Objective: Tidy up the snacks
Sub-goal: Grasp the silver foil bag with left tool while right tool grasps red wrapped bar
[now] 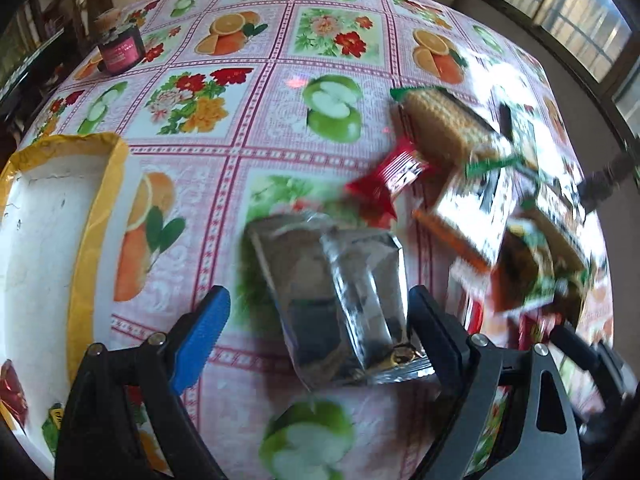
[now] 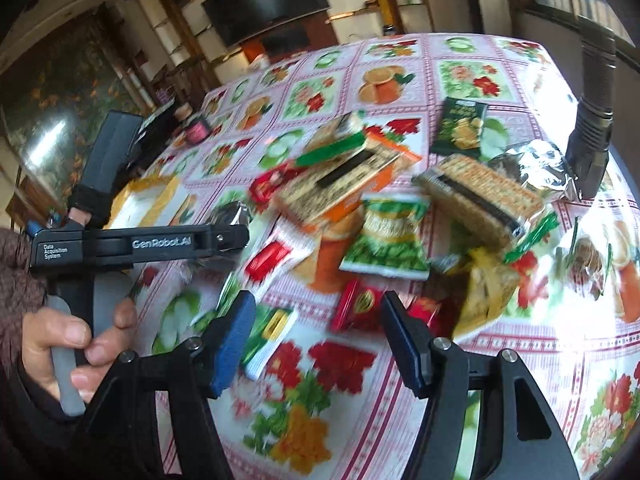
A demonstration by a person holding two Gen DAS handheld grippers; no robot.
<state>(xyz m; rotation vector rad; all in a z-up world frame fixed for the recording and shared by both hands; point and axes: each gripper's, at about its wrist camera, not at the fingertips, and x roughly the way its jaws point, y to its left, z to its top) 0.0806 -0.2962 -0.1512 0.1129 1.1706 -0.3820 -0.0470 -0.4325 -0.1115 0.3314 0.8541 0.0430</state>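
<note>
My left gripper (image 1: 320, 328) is open, its jaws on either side of a silver foil snack packet (image 1: 340, 304) lying on the fruit-pattern tablecloth (image 1: 224, 92). A white box with a yellow rim (image 1: 52, 216) sits to its left, with a red wrapper (image 1: 12, 392) in its near corner. Right of the packet lies a pile of snacks: a red packet (image 1: 388, 180) and wafer packs (image 1: 444, 124). My right gripper (image 2: 318, 340) is open above a small red packet (image 2: 358, 308). A green-white bag (image 2: 386, 240), wafer packs (image 2: 484, 196) and a green cracker bag (image 2: 460, 126) lie beyond it.
A dark jar with a pink label (image 1: 120, 46) stands at the far left of the table. The left hand-held gripper body (image 2: 136, 246) crosses the left of the right wrist view. A black pole (image 2: 596, 88) stands at the right. The table edge curves at the far right.
</note>
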